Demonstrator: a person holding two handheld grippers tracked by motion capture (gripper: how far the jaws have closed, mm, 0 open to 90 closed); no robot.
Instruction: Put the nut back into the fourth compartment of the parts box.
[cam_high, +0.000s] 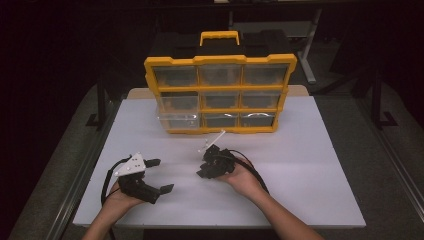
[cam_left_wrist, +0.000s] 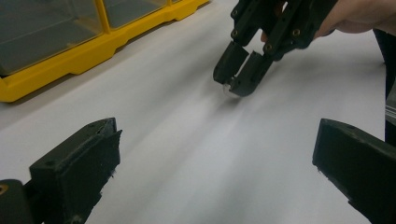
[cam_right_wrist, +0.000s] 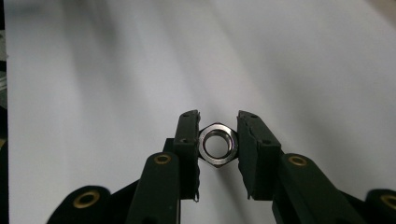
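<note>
Looking from my side of the bench (cam_high: 300, 190), I see the left gripper (cam_high: 161, 175) resting low with its jaws spread wide and nothing between them. A little farther on, the right gripper (cam_right_wrist: 217, 145) is pinching a steel nut (cam_right_wrist: 217, 144) by two opposite flats, just above the white surface. I judge the nut small, hard and light but slick, so a grip on the flats suits it; a grip on the corners could let it twist or pop out. Beyond stands the yellow drawer box (cam_high: 220, 92) with its clear drawers. In the high view the nut is too small to make out, and I cannot tell what the drawers hold.
</note>
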